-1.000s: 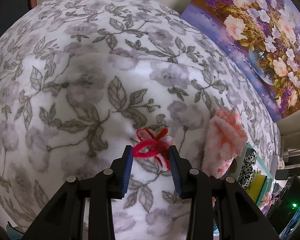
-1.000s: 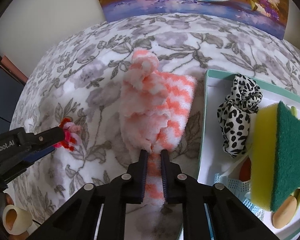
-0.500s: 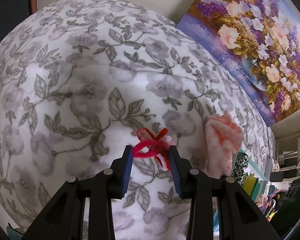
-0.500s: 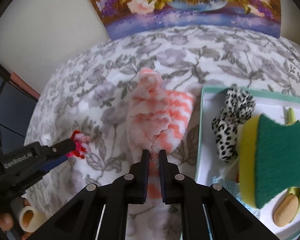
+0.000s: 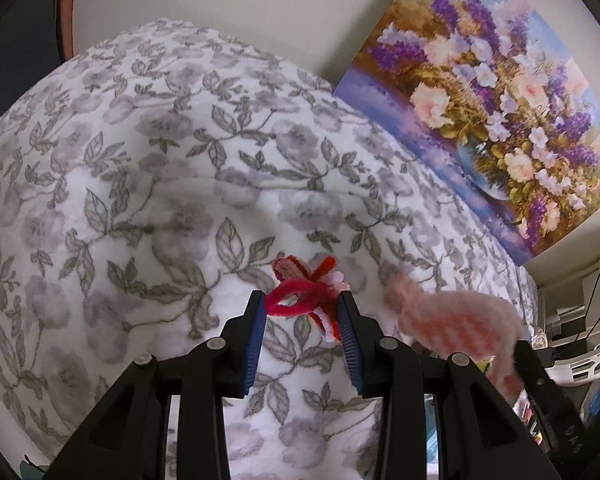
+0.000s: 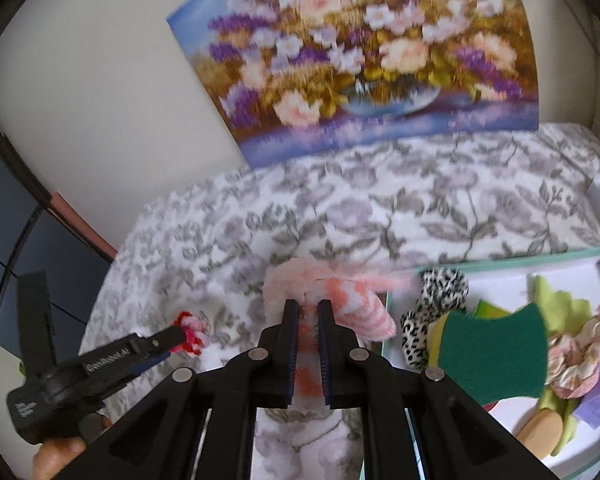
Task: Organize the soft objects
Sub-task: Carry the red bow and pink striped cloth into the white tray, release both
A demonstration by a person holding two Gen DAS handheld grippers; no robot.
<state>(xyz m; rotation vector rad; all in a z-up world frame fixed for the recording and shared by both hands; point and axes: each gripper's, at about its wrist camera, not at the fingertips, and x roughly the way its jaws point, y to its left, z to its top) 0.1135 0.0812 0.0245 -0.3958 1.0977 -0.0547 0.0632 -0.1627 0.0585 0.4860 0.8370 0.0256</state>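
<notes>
Both wrist views look steeply down, close over the shared floral blanket point(image 5: 148, 184)

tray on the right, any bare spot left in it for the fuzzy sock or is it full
Bare white floor shows along the tray's far rim, behind the leopard scrunchie and green sponge. Its middle and near side are crowded. The floral blanket toward the painting lies bare.

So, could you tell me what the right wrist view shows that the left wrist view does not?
Only the right wrist view shows the tray with its leopard scrunchie and green sponge. Only the left wrist view shows the left gripper from behind, shut on the red pipe-cleaner bundle. Both show the fuzzy pink-and-white cloth in the right gripper, the floral blanket and the flower painting.
</notes>
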